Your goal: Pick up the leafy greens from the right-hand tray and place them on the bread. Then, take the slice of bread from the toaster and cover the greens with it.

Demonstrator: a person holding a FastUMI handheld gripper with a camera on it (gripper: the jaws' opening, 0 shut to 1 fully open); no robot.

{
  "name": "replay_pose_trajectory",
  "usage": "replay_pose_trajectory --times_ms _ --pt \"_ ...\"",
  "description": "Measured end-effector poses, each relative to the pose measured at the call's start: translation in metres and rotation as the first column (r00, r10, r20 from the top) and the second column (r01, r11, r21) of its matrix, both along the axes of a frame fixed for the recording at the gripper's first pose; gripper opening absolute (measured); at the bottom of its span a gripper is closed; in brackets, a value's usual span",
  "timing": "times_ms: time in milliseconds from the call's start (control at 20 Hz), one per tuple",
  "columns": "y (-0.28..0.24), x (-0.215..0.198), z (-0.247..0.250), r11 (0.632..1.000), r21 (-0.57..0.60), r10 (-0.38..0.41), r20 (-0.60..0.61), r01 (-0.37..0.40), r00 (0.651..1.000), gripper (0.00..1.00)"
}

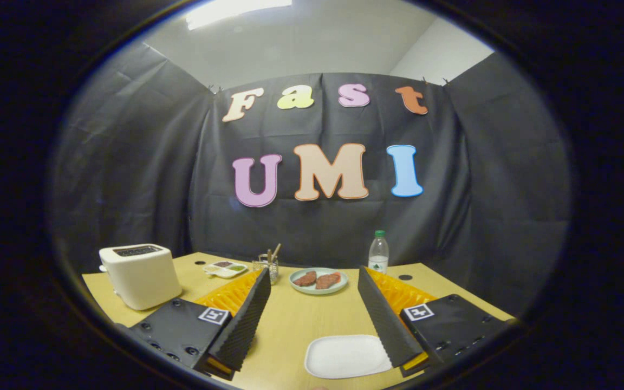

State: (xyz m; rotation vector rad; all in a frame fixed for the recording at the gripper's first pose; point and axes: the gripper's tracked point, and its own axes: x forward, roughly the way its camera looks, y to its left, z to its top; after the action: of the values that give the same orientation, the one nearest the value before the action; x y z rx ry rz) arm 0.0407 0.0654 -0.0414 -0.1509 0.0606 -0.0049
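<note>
A white toaster (pixel 141 275) stands on the wooden table (pixel 290 319), left of my left finger; its top slots look dark and I cannot tell what is in them. A small white divided tray (pixel 226 268) with dark and green bits sits beyond the left fingertip. My gripper (pixel 313 272) hovers above the table, open wide, with nothing between its fingers. A bare white rectangular plate (pixel 344 355) lies low between the fingers, close to the right one.
A pale green plate (pixel 296 284) with two reddish-brown patties lies just ahead of the fingertips. A glass holder with sticks (pixel 270 264) stands by the left fingertip. A clear water bottle (pixel 378 252) with a green cap stands behind the right fingertip.
</note>
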Motion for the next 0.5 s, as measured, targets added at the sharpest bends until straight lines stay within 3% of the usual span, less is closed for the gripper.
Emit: replay_pose_trajectory --times_ms 500 --pt "-0.015 -0.028 -0.002 1.0 0.0 0.024 0.018 -0.024 1.0 1.0"
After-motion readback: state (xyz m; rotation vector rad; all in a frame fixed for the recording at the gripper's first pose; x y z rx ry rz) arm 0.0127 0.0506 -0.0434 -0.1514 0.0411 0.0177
